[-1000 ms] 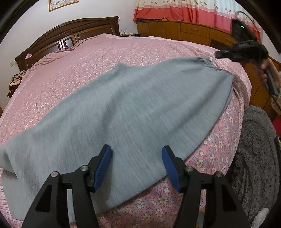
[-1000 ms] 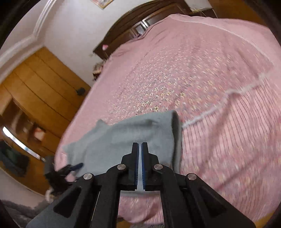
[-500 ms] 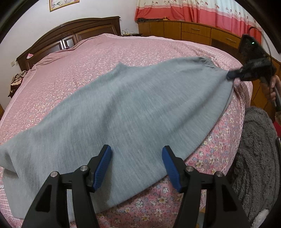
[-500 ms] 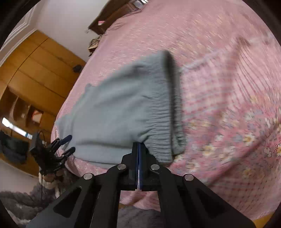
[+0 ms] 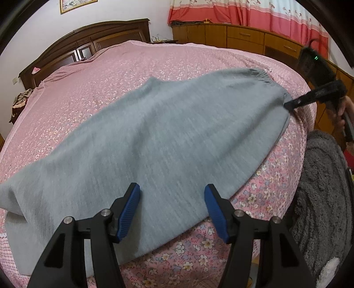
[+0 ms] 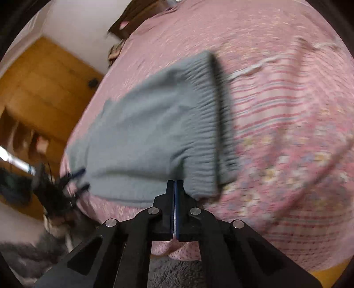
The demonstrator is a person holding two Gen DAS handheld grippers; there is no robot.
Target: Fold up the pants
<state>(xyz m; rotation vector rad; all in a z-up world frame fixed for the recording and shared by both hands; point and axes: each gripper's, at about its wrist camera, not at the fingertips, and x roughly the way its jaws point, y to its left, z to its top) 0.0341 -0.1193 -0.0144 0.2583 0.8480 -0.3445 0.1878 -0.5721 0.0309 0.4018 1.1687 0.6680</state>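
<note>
Pants (image 5: 159, 137) lie flat on the bed (image 5: 110, 73). Right gripper (image 6: 174, 188) has just pinched their waistband corner (fold can start); left gripper (image 5: 172, 199) waits open above them.

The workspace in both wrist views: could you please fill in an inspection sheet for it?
Surface: bed under a pink floral cover.
Job's things: grey pants lie spread flat along the near edge of the bed; ribbed waistband at the right end.
Clutter: small heap of cloth beside the headboard.
Grippers: left gripper open, hovering over the pants' near edge; right gripper shut on the pants, at the waistband corner.
Cables: thin dark cable above the right gripper.
Surroundings: wooden cabinets, red curtain, grey fluffy rug, framed picture.
</note>
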